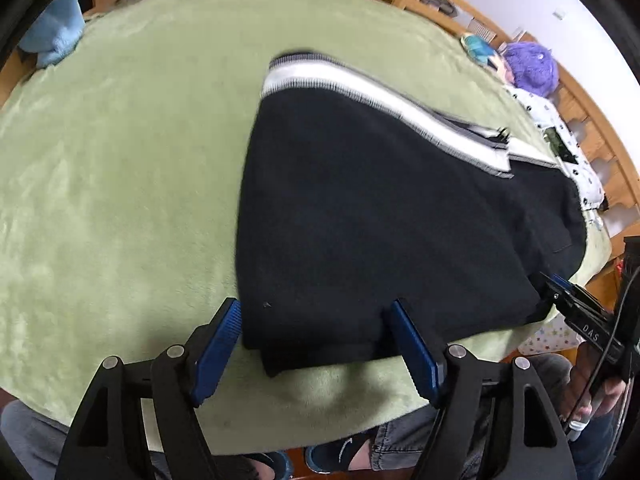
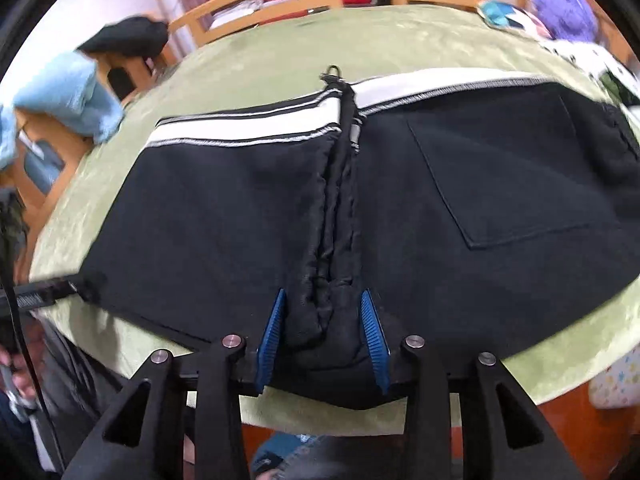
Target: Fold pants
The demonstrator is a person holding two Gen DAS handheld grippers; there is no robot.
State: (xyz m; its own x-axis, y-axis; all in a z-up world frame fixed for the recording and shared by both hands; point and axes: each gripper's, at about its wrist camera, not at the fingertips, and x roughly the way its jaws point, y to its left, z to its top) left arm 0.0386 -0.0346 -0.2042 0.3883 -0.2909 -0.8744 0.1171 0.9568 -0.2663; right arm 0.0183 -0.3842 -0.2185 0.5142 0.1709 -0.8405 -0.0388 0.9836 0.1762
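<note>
Currently my left gripper (image 1: 316,348), jaws apart, straddles the black pants' (image 1: 380,216) folded end at the near edge of the green bed (image 1: 120,180); my right gripper (image 2: 324,340) clamps bunched fabric there, long axis running left-right.

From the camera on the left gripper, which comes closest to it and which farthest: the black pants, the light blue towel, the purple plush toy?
1. Black pants: their near edge lies between the left gripper fingers.
2. Light blue towel: far left edge of the table.
3. Purple plush toy: far right corner; too close to the towel to rank firmly.
</note>
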